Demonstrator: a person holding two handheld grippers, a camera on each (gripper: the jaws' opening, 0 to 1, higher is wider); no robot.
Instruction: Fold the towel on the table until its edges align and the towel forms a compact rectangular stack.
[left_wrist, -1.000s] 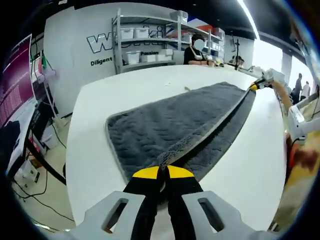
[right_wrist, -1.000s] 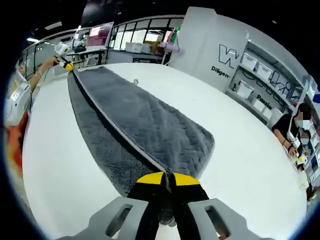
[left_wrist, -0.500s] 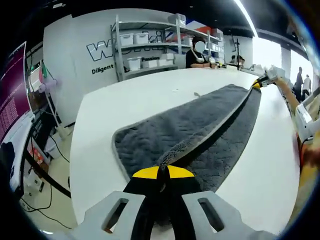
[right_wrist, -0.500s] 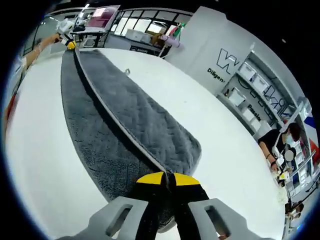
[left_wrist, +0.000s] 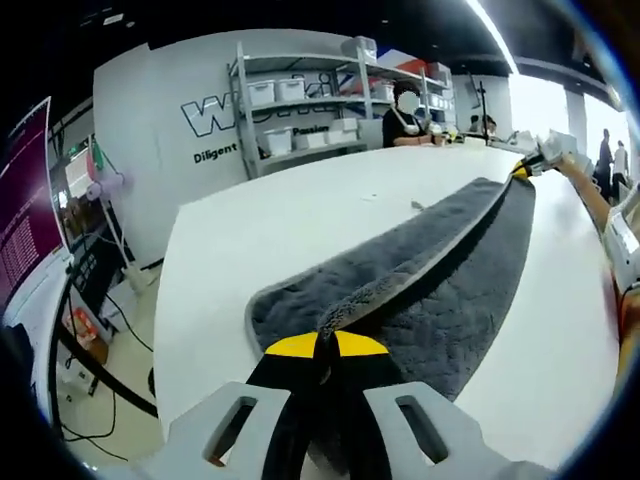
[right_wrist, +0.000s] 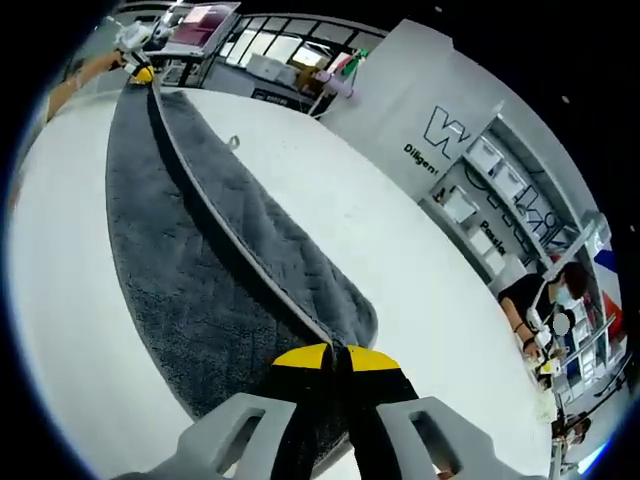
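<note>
Standing at upper centre of the left gripper view, metal shelves with white bins against a grey wall with lettering; a person seated behind the far table edge at upper right. A pink screen at far left, cables on the floor below it. In the right gripper view, the same shelves along the right edge, a person at lower right, windows and a screen at top left. Nothing lying across the towel's path. Cut off by the lower edge: the towel's near end under both tools. Too blurred to read: the bins' contents. White table, bare and smooth, carrying the grey towel stretched diagonally from bottom centre to upper right, one long edge lifted into a fold. Left gripper clamped tight on the raised towel edge at bottom centre; right gripper likewise pinched closed on the towel's other end, seen far off at upper right of the left gripper view.
</note>
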